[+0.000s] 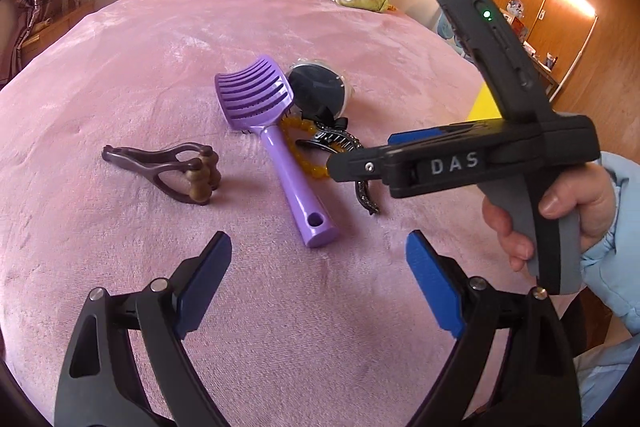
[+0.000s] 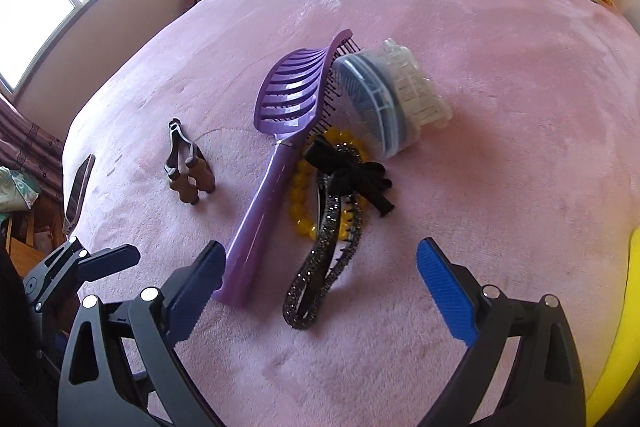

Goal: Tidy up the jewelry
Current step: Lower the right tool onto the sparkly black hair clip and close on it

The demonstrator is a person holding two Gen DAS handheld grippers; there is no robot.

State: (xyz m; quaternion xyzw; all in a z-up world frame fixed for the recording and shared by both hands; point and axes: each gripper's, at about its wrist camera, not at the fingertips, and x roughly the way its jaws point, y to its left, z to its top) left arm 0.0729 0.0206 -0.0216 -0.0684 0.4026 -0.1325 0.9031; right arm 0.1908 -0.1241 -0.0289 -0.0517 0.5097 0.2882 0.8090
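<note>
Sparkly hair clip point(image 2: 320, 259) ahead between right gripper point(image 2: 320, 291) jaws (spread wide, empty); left gripper point(image 1: 318, 283) likewise wide.

A pink bed point(image 2: 480, 27) carries, ahead of the jaws, a brush point(image 2: 276, 155), massager point(image 2: 188, 171), beads point(image 2: 302, 203), hairclip point(image 2: 320, 259) and jar point(image 2: 384, 103).

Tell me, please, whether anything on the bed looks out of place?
Yes: the yellow bead bracelet is tangled in a heap, pinned under the purple hairbrush and the rhinestone hair clip, beside a tipped round container.
</note>
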